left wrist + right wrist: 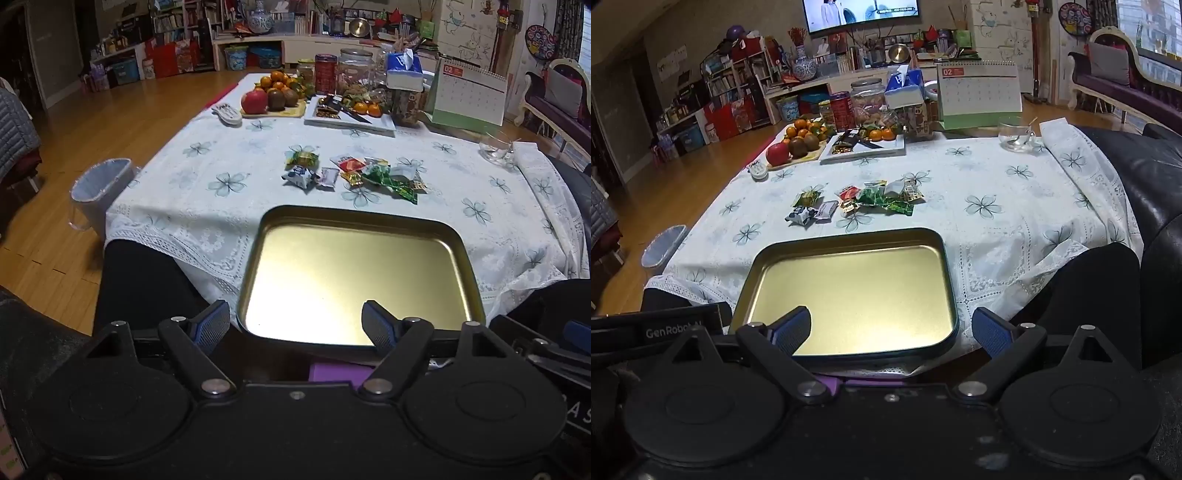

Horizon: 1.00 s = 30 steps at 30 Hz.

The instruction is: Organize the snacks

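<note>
Two grippers here, both empty and spread wide, so going camera by camera. Left wrist view first: the left gripper [296, 325] hangs over the near edge of the table with its jaws wide apart, nothing between them, and the gold tin tray [466, 258] sits right in front on the flowery tablecloth [177, 184], its near rim poking past the table edge. Past the tray's far rim is the pile of snacks [354, 175], a loose scatter of small wrapped packets in the middle of the cloth, none in the tray. Further back there's a fruit board [275, 98] with an apple, kiwis and oranges, a white platter [351, 120] beside it, jars, a tissue box [404, 70] and a desk calendar [469, 96]. A small bin [99, 192] stands on the floor left of the table. Right wrist view: the right gripper [892, 330] is just as wide open, holding nothing, left finger over the tray [947, 269] and right finger off its right side. Same snacks [857, 203] beyond the tray, a glass cup [1015, 136] far right, TV [862, 13] on the wall.
</note>
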Each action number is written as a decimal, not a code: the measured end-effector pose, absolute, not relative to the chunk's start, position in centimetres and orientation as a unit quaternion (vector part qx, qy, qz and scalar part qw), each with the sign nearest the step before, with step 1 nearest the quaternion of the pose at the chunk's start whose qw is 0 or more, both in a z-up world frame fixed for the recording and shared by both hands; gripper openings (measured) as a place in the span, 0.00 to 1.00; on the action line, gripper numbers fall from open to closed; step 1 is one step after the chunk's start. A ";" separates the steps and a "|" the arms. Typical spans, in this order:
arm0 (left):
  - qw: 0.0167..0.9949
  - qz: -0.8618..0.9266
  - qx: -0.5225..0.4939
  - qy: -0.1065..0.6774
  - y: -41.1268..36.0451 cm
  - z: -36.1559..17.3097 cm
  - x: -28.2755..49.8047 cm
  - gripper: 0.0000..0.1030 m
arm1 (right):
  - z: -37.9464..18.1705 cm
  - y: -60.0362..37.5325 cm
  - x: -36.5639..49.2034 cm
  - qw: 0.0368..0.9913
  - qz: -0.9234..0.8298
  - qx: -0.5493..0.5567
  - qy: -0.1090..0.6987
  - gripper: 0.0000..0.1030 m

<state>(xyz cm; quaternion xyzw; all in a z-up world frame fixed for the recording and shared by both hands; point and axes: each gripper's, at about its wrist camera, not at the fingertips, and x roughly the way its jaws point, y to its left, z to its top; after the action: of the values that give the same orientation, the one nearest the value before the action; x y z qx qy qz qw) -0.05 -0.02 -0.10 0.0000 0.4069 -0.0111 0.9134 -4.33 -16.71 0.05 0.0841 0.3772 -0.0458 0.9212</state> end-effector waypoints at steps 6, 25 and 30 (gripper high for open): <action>0.906 0.003 0.013 0.422 -0.1 -0.7 0.1 0.76 | -0.1 -16.0 -4.0 0.916 -0.051 0.076 0.389 0.96; 0.901 0.000 0.005 0.433 0.2 -0.7 -0.1 0.75 | -0.3 -16.7 -3.7 0.913 -0.039 0.083 0.397 0.96; 0.903 0.001 0.008 0.430 0.2 -0.5 -0.3 0.75 | -0.3 -16.7 -3.7 0.913 -0.038 0.083 0.398 0.96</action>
<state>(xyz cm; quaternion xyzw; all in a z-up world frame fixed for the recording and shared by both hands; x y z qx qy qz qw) -0.30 0.16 -0.54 0.0080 0.4297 0.0011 0.9029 -3.67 -16.66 -0.33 0.0830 0.3984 -0.0377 0.9127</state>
